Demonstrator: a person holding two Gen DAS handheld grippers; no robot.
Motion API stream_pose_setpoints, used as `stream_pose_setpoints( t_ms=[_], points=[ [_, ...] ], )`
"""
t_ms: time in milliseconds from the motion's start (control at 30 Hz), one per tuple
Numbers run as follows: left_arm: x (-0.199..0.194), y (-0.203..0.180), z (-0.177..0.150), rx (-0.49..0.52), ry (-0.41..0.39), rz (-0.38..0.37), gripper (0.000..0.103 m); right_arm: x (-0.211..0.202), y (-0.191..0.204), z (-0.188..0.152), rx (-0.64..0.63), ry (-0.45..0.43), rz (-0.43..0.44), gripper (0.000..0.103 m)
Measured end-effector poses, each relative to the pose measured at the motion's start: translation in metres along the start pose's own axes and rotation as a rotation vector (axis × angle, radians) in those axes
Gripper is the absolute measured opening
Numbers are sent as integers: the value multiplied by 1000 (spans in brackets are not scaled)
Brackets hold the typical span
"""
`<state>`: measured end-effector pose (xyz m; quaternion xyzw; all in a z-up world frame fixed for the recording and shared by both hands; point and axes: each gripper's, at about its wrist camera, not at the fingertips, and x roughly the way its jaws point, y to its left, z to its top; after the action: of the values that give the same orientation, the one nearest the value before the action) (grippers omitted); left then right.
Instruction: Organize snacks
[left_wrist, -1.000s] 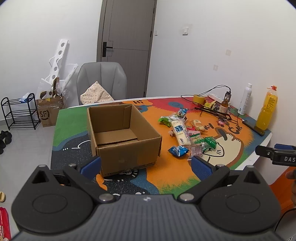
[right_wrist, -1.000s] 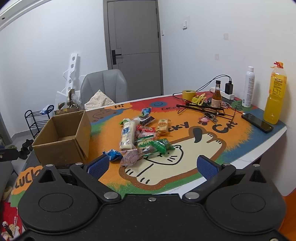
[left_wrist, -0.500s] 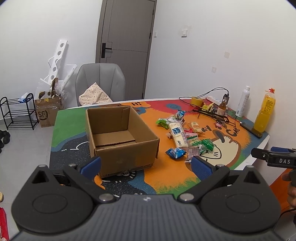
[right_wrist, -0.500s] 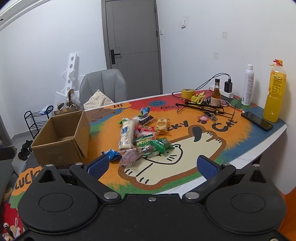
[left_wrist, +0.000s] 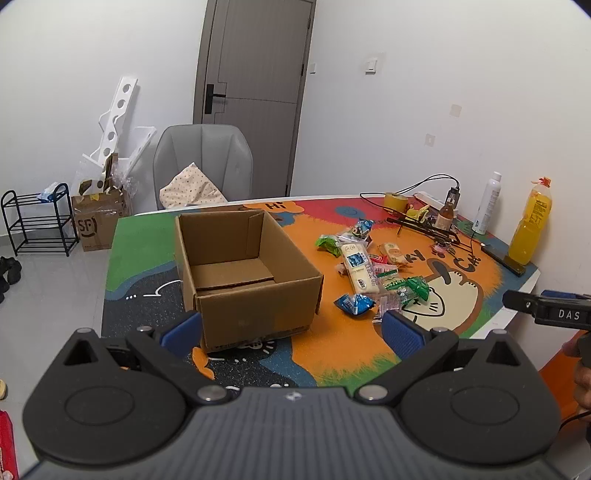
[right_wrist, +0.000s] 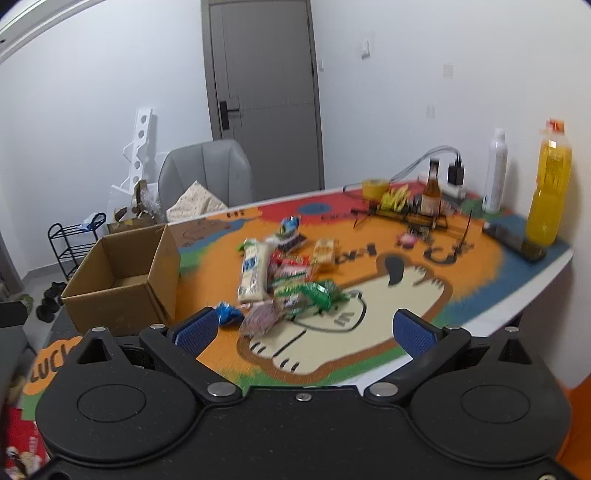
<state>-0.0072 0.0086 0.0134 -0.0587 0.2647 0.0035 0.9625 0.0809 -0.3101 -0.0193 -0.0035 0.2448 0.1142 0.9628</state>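
Item: snack pile (right_wrist: 284, 280), loose wrapped packets heaped on the tabletop (right_wrist: 369, 332), none yet in the cardboard box (left_wrist: 243, 273).

Position: the box stands to the left of the pile, open side up, apparently empty. The nearest packets, a blue one (right_wrist: 228, 313) and a pinkish one (right_wrist: 260, 319), lie just beside the left finger of the right tool (right_wrist: 304, 328).

Long axis: the long white packet (right_wrist: 253, 271) lies lengthwise, pointing away from the right tool.

Left tool (left_wrist: 291, 328): released, nothing held, faced toward the box front; the pile is offset to its right.

Right tool: released, nothing held, aimed at the tabletop just right of the pile.

Judgement: the right tool is nearer the pile; the first pick is likely taken there, then carried leftward to the box.
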Motion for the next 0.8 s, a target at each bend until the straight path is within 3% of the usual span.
stream_pose_setpoints(
  t_ms=[367,800],
  points=[
    [9,-12,-3,-2,-2,-21,103,10,11,0,-55,2,0,103],
    [63,-36,-4,-2,-19,-19,102,50,-18,0,-46,41,-19,103]
  ],
)
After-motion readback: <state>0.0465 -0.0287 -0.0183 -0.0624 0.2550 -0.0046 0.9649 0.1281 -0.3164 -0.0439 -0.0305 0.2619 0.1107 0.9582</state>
